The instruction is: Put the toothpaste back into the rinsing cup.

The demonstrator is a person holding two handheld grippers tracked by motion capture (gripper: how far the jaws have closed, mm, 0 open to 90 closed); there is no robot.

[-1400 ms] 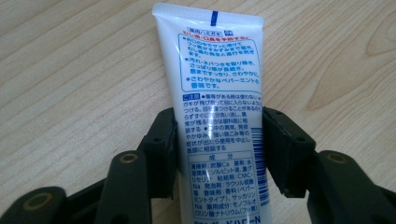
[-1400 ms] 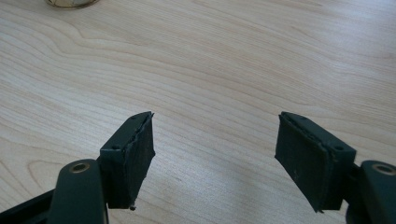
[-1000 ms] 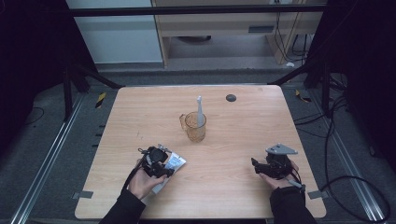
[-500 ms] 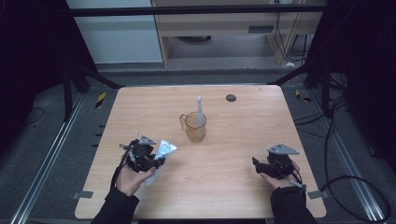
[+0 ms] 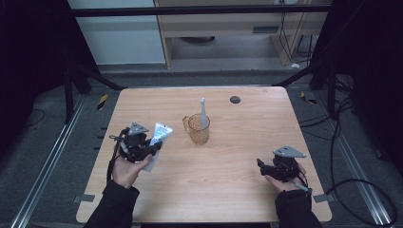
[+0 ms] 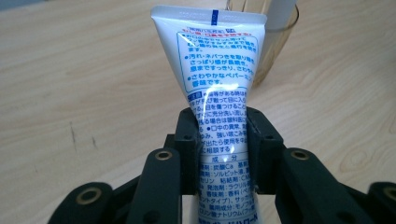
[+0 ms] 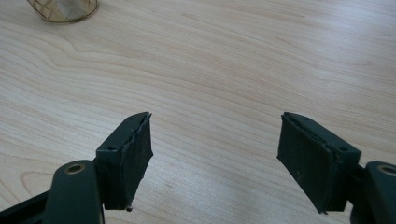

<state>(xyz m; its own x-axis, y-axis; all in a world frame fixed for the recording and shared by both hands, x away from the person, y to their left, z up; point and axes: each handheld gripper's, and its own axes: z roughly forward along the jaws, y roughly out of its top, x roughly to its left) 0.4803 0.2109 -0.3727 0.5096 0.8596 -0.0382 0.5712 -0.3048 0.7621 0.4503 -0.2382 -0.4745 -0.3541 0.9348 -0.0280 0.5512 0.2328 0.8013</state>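
At the left side of the desk [image 5: 228, 190], the left hand-held gripper [image 5: 153, 148] clamps 1 white tube [image 6: 215, 93] across its lower half, both pads pressed against the sides, after the jaws have just been closing a little on it. The tube is glossy white, printed with blue text and a red line, with a flat crimped end pointing away from the jaws toward the cup; it is held tilted above the wood. Beyond it stands 1 amber see-through cup [image 5: 198, 128] with a handle, holding 1 pale upright stick-like thing [image 5: 203, 111]. 1 small dark disc [image 5: 235, 99] lies near the far edge. The right hand-held gripper [image 7: 215, 154] rests wide apart, holding nothing.
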